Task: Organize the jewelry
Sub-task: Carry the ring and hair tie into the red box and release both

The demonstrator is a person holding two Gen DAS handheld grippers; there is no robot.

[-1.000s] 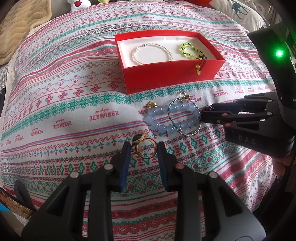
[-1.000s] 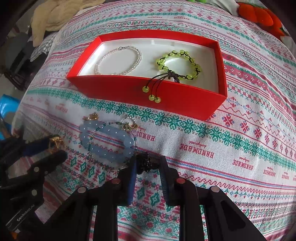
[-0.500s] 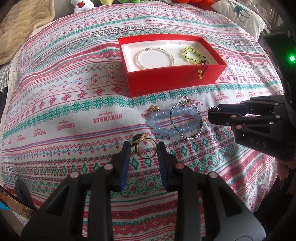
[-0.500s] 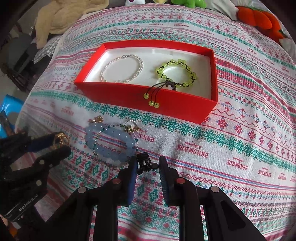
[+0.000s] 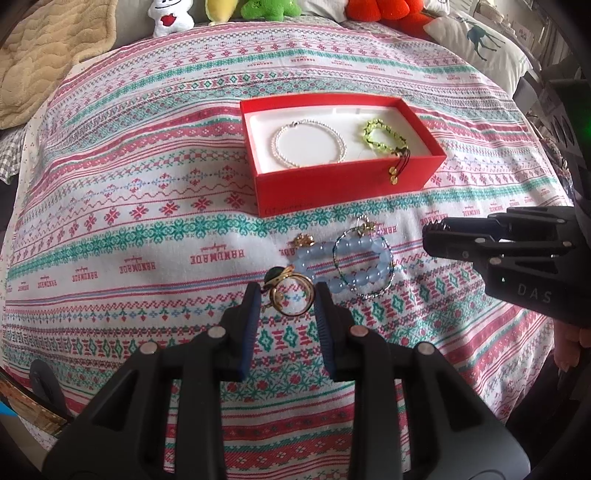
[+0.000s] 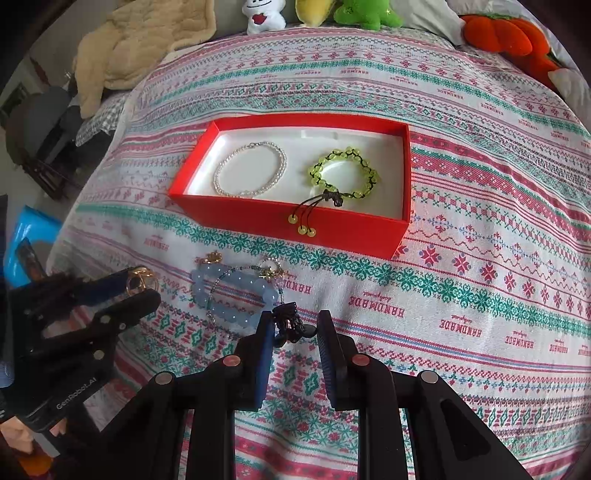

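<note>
My left gripper (image 5: 283, 297) is shut on a gold ring (image 5: 291, 297) with a dark green stone, held above the cloth. My right gripper (image 6: 293, 328) is shut on a small black ornament (image 6: 290, 323), also lifted. A red box (image 5: 347, 184) with a white lining holds a pearl bracelet (image 5: 308, 144) and a yellow-green bead bracelet (image 5: 384, 138) whose tassel hangs over the front wall. A pale blue bead bracelet (image 5: 343, 264) and a thin beaded chain (image 5: 369, 291) lie on the cloth in front of the box. The box (image 6: 258, 218) and blue bracelet (image 6: 231, 291) also show in the right wrist view.
A patterned red, green and white cloth (image 5: 147, 206) covers the surface. Plush toys (image 6: 354, 13) line the far edge. A beige blanket (image 5: 40, 55) lies at the far left. A blue object (image 6: 29, 236) sits off the left edge.
Both grippers have risen and drawn back from the cloth with their pieces held. The right gripper has moved away from the blue bracelet, to the right.
</note>
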